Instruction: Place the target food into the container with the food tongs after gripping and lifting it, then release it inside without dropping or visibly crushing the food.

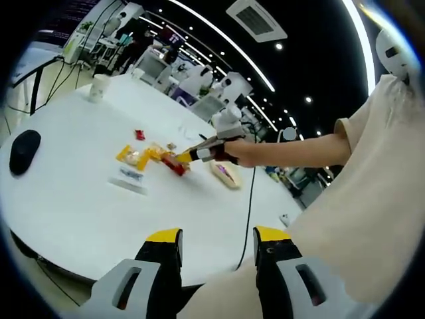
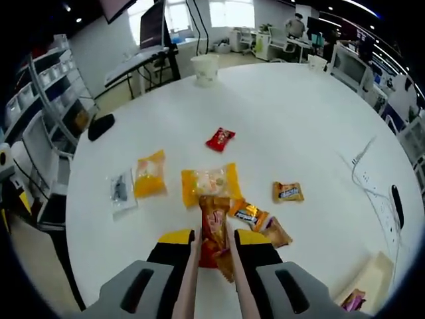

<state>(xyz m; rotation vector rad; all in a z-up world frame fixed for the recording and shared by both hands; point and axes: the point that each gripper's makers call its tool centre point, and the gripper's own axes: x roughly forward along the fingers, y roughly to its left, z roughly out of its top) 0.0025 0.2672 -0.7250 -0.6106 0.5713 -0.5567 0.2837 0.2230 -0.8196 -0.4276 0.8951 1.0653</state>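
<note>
White round surface (image 2: 319, 113) is left bare toward its 12 o'clock edge. Tongs (image 2: 214, 266) are clamped in the right tool (image 2: 212, 247), pinching an orange snack packet (image 2: 216, 222). Left tool (image 1: 218, 240) is seen open off the surface's edge.

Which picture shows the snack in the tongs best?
The right gripper view: the orange snack packet sits close up between the tongs, above the right gripper. In the left gripper view, the same packet is far off and tiny on the white table.
</note>
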